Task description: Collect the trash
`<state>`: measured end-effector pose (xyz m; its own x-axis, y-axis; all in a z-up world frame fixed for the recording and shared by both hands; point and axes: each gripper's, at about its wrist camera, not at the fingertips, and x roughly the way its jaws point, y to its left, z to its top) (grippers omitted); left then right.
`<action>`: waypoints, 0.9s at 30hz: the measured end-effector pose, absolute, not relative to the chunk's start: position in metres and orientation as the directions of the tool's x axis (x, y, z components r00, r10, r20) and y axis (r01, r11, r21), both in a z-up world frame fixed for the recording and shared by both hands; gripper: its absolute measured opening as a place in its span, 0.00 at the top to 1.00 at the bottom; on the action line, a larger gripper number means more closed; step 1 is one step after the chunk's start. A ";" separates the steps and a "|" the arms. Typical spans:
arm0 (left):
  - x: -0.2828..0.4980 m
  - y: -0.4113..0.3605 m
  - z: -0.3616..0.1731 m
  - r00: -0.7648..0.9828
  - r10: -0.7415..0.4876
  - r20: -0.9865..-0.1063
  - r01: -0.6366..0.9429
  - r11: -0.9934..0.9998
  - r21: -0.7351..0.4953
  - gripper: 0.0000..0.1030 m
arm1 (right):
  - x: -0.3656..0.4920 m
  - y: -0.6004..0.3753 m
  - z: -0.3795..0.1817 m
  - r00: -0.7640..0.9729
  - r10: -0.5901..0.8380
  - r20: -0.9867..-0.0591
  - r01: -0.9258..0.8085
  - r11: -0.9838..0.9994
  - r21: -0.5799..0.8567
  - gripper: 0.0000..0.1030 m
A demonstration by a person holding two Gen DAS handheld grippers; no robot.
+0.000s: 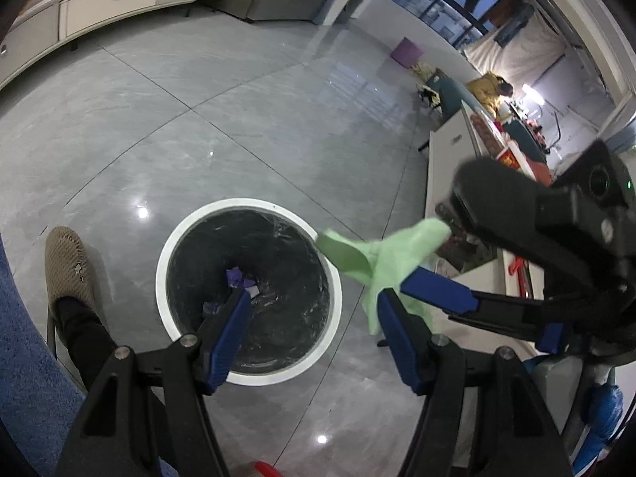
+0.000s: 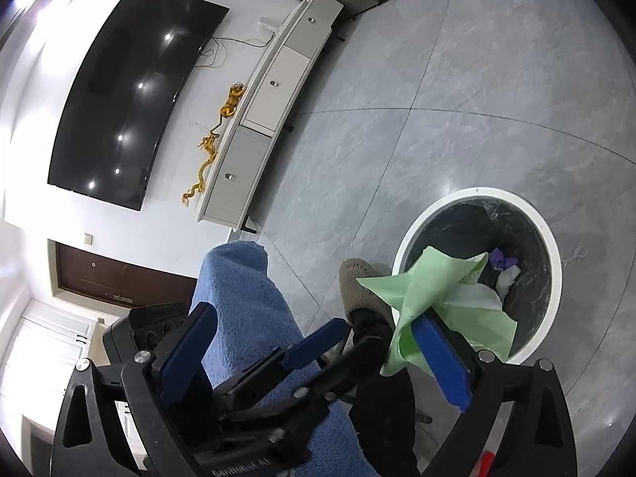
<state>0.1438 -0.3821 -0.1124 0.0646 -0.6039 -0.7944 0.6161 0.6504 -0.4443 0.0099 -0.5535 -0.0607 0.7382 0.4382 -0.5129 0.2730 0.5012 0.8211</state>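
A round white-rimmed trash bin [image 1: 165,266] with a black liner stands on the grey floor; it also shows in the right wrist view [image 2: 554,262]. Purple and white scraps [image 1: 238,278] lie inside it. A crumpled green paper [image 1: 373,254] hangs beside the bin's rim, draped over a blue finger of my right gripper [image 1: 437,290]; in the right wrist view the green paper [image 2: 445,290] clings to that gripper's right finger [image 2: 441,361]. My right gripper [image 2: 314,326] is open. My left gripper [image 1: 314,310] is open and empty above the bin.
A foot in a beige slipper [image 1: 67,266] stands left of the bin. A blue towel-covered leg [image 2: 246,302] is near. A white TV cabinet [image 2: 270,95] and a wall TV [image 2: 127,91] stand far off. A white counter [image 1: 449,167] is at right.
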 end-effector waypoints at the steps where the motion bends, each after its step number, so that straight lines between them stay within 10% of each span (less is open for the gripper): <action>1: 0.143 -0.384 -0.114 0.056 -0.601 -0.798 0.617 0.649 -0.445 0.38 | 0.010 -0.553 -0.061 0.738 0.440 -0.513 0.273 0.500 0.822 0.04; 15: 0.142 -0.376 -0.120 0.027 -0.609 -0.792 0.601 0.643 -0.474 0.38 | 0.013 -0.551 -0.063 0.730 0.432 -0.529 0.270 0.529 0.805 0.04; 27: 0.146 -0.334 -0.073 0.329 -0.572 -0.752 0.531 0.770 -0.353 0.38 | 0.002 -0.544 -0.052 0.705 0.260 -0.659 0.340 0.693 0.636 0.04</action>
